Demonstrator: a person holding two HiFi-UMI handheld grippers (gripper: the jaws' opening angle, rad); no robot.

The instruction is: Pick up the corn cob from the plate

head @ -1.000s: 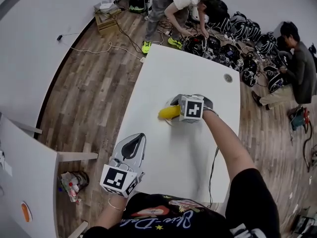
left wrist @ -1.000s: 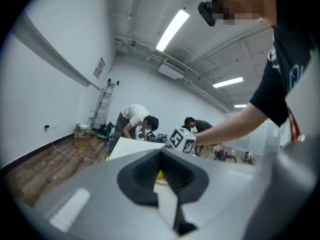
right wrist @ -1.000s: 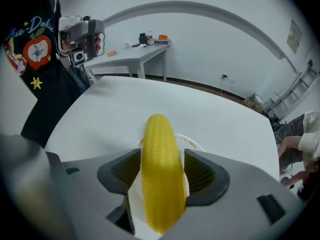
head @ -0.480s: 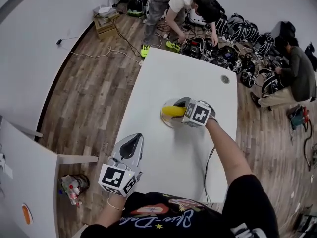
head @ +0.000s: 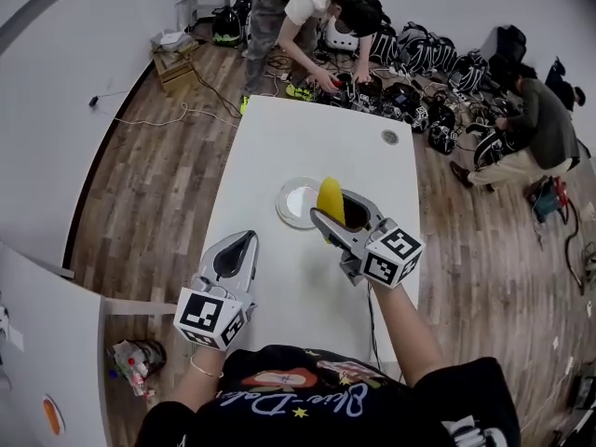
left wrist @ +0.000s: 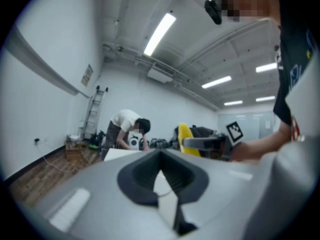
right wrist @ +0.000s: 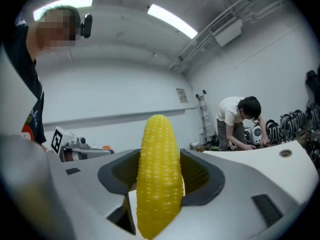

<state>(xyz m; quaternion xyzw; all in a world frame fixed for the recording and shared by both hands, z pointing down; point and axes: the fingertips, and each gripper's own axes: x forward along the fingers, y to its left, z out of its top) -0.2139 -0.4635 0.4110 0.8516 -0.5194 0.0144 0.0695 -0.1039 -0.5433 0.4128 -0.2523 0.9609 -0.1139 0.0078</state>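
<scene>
A yellow corn cob (head: 331, 197) (right wrist: 159, 176) stands upright between the jaws of my right gripper (head: 341, 214) (right wrist: 160, 179), which is shut on it and raised above the white table (head: 307, 138). The white plate (head: 294, 201) lies on the table just left of the cob, with nothing on it. My left gripper (head: 235, 259) (left wrist: 162, 176) hovers near the table's near left edge, its jaws together with nothing between them. From the left gripper view, the cob (left wrist: 185, 136) and right gripper show ahead.
One person (head: 298, 7) bends over bags and gear on the wooden floor beyond the table's far end. Another person (head: 535, 124) crouches at the right. A cable hole (head: 389, 137) sits in the table's far right corner. A ladder (right wrist: 205, 116) leans on the wall.
My right gripper has lifted the corn cob off the plate and drawn it up and towards me, turning it upright. The plate now lies bare. My left gripper has barely moved.
</scene>
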